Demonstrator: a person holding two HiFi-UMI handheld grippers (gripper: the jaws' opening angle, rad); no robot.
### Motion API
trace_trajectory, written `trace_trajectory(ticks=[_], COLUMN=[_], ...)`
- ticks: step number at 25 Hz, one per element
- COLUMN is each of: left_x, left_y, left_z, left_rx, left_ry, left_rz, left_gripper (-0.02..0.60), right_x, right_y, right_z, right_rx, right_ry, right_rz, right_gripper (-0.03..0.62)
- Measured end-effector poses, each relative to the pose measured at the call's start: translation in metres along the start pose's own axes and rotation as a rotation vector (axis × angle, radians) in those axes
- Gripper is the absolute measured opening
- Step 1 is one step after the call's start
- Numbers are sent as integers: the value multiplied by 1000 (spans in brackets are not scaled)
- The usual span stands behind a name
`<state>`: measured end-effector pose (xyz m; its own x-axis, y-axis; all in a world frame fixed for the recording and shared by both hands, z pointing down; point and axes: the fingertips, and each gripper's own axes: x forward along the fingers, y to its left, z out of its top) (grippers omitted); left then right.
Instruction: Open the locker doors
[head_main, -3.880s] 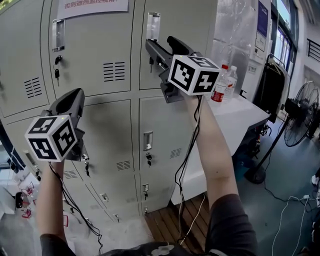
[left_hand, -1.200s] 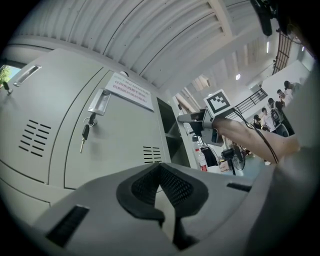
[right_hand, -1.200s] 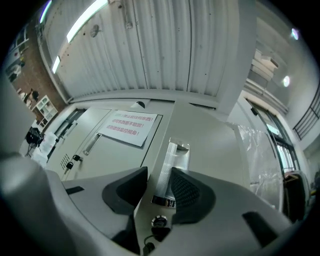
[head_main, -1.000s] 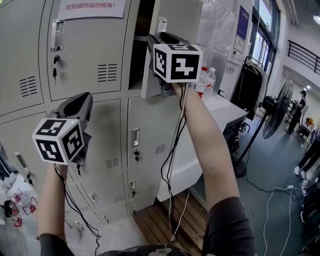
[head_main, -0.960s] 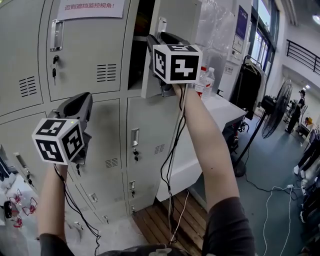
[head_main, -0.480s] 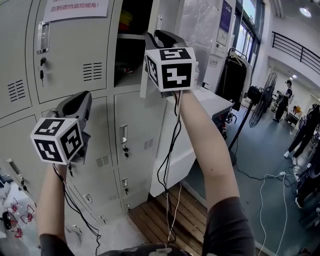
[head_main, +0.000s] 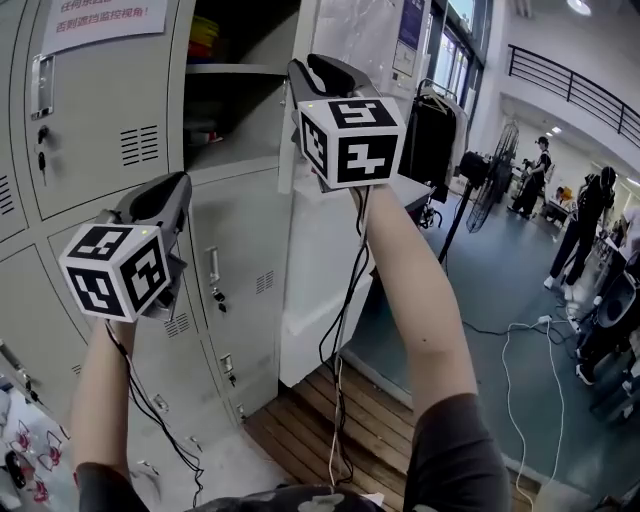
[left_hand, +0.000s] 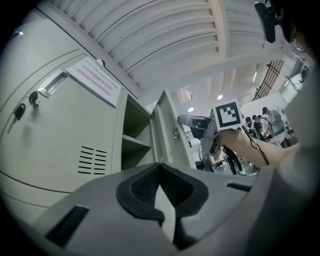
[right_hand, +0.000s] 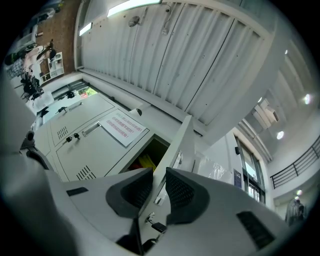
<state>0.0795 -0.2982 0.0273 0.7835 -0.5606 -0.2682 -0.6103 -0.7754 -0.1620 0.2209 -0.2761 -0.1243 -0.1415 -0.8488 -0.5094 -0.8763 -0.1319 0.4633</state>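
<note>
The grey lockers fill the left of the head view. The upper right locker door (head_main: 287, 150) stands swung open, edge toward me, and shows its compartment (head_main: 235, 110) with yellow and red things on a shelf. My right gripper (head_main: 297, 72) is raised at that door. In the right gripper view the door (right_hand: 177, 145) runs between the closing jaws of the gripper (right_hand: 159, 187), and the pads pinch its edge. My left gripper (head_main: 172, 190) hangs lower left, in front of the closed doors. Its pads (left_hand: 145, 182) meet with nothing between them.
A closed upper door (head_main: 90, 110) with handle, key and paper notice is left of the open one. Lower doors (head_main: 240, 250) are closed with keys in them. A white counter (head_main: 320, 300), wooden decking (head_main: 330, 420), floor cables (head_main: 520, 340), a fan (head_main: 495, 165) and people (head_main: 590, 200) lie to the right.
The upper right door has swung wider open with my right gripper on it, and more of the compartment shows. My view has turned right. The left gripper has hardly moved.
</note>
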Motion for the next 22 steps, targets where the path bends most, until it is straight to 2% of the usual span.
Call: trace_trajectory(ticks=[3,8,14,17,22], left_x=[16,35,59,71,89], left_y=[-22,-50,-70,-81,-95], left_z=[2,9,4,1,-5], left_rx=[1,-11,-21,-3,-14], left_ry=[-7,-28,-18,-15,-15], left_rz=[-44,-90,-134,-139,-156], left_gripper=[8,8,8,8,8], right_x=[-13,-29,-43,-51,-58], right_y=[-18,-47,-84,-102,-128], right_z=[-3,-7,-19,-26,-35], right_rx=[34,160,153,156,176], right_ry=[1,-2,3,10,-8], right_rz=[8,26,-33,-46,-65], right_gripper=[95,91,83,77,64])
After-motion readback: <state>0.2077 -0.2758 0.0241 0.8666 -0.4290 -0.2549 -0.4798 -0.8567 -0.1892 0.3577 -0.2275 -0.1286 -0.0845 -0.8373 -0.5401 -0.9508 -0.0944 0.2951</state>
